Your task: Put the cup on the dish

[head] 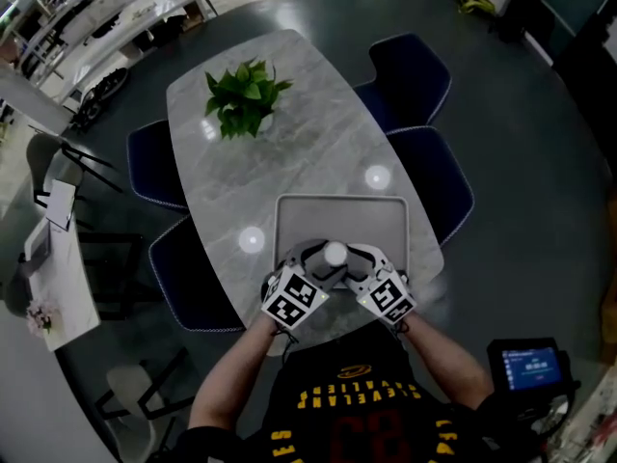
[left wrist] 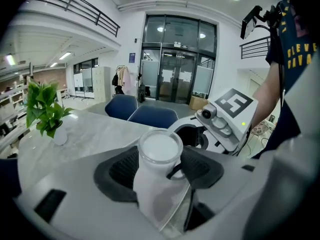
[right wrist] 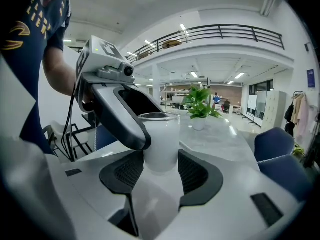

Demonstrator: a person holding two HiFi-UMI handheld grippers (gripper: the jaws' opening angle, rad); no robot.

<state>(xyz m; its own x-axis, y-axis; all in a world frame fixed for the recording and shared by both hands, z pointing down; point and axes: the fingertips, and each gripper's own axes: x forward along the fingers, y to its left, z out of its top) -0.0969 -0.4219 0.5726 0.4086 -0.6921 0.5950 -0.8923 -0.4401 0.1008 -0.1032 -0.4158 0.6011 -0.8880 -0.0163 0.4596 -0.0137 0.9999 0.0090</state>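
Observation:
A white frosted cup [head: 335, 253] is over the near edge of the grey rectangular dish [head: 342, 212] on the marble table. Both grippers meet on it from the person's side. My left gripper [head: 322, 259] has its pads against the cup [left wrist: 159, 151], which leans in the left gripper view. My right gripper [head: 348, 259] also has its pads pressed on the cup [right wrist: 161, 139], which stands upright there. One left finger [right wrist: 120, 116] lies against the cup's left side. Whether the cup's base touches the dish is hidden.
A potted green plant [head: 246, 95] stands at the far end of the oval table [head: 289, 157]. Blue chairs [head: 429, 177] line both long sides, another [head: 159, 162] on the left. A small lit screen [head: 528, 363] sits by the person's right side.

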